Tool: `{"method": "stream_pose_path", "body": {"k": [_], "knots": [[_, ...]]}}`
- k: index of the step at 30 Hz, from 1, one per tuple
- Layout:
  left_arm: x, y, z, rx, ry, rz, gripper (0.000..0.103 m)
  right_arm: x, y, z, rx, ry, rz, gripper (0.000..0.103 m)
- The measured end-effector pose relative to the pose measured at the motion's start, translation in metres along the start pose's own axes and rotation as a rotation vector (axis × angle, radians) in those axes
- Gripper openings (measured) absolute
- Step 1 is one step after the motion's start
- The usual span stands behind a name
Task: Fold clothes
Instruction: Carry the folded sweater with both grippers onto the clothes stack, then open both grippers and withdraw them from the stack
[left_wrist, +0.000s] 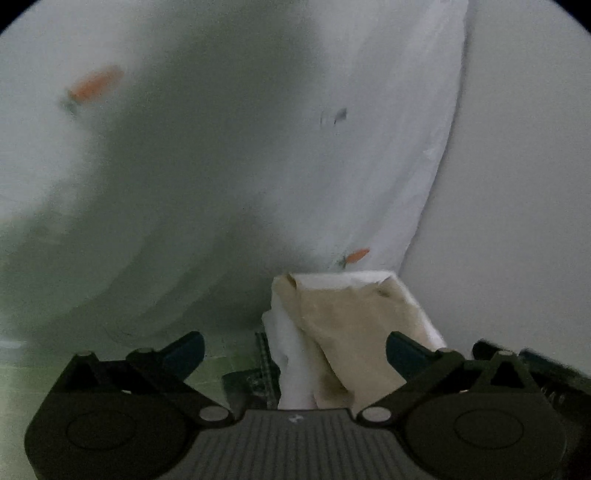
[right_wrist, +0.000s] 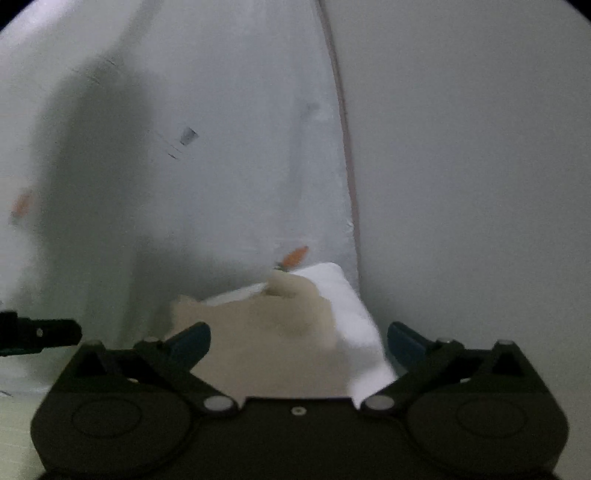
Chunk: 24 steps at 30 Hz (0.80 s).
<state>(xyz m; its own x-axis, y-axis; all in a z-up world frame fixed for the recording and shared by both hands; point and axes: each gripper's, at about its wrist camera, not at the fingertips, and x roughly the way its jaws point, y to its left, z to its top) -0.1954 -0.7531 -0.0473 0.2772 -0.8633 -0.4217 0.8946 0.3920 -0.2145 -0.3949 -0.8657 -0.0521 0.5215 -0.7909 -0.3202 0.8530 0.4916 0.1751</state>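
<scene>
A: Beige and white fabric is recorded between the fingers of both grippers. In the left wrist view the folded garment (left_wrist: 343, 332) is seen as a bundle lying just ahead of the left gripper (left_wrist: 295, 347), whose jaws are spread wide and are not closed on it.

B: Confirmed. In the right wrist view the same garment (right_wrist: 280, 332) is noted ahead of the right gripper (right_wrist: 297, 341); its jaws are likewise held wide, with nothing clamped. Contact between fingers and cloth cannot be told because of blur.

A: The garment is logged as resting on a white sheet (left_wrist: 388, 147) printed with small orange carrot motifs (left_wrist: 356, 254).

B: One such motif (right_wrist: 295, 256) is seen just behind the bundle. A plain pale wall (right_wrist: 461, 166) is noted to the right of the sheet's edge.
</scene>
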Motion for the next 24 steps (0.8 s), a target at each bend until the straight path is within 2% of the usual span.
{"method": "stream_pose_path", "body": {"k": [3, 5, 8, 12, 15, 24], "knots": [[-0.059, -0.004, -0.007, 0.007, -0.066, 0.059, 0.103, -0.054, 0.023, -0.014, 0.069, -0.005, -0.001, 0.103], [-0.093, -0.005, -0.016, 0.018, -0.087, 0.09, 0.103, -0.085, 0.041, -0.025, 0.068, 0.01, 0.014, 0.103], [-0.127, -0.001, -0.032, 0.059, -0.052, 0.076, 0.103, -0.133, 0.066, -0.042, 0.046, 0.048, 0.035, 0.103], [-0.178, 0.01, -0.059, 0.098, 0.003, 0.057, 0.103, -0.19, 0.087, -0.068, 0.037, 0.067, -0.004, 0.103], [-0.206, 0.016, -0.077, 0.14, 0.047, 0.043, 0.103, -0.222, 0.096, -0.084, 0.039, 0.082, -0.046, 0.103], [-0.282, 0.045, -0.114, 0.196, 0.093, -0.021, 0.103, -0.304, 0.129, -0.132, 0.056, 0.115, -0.147, 0.103]]}}
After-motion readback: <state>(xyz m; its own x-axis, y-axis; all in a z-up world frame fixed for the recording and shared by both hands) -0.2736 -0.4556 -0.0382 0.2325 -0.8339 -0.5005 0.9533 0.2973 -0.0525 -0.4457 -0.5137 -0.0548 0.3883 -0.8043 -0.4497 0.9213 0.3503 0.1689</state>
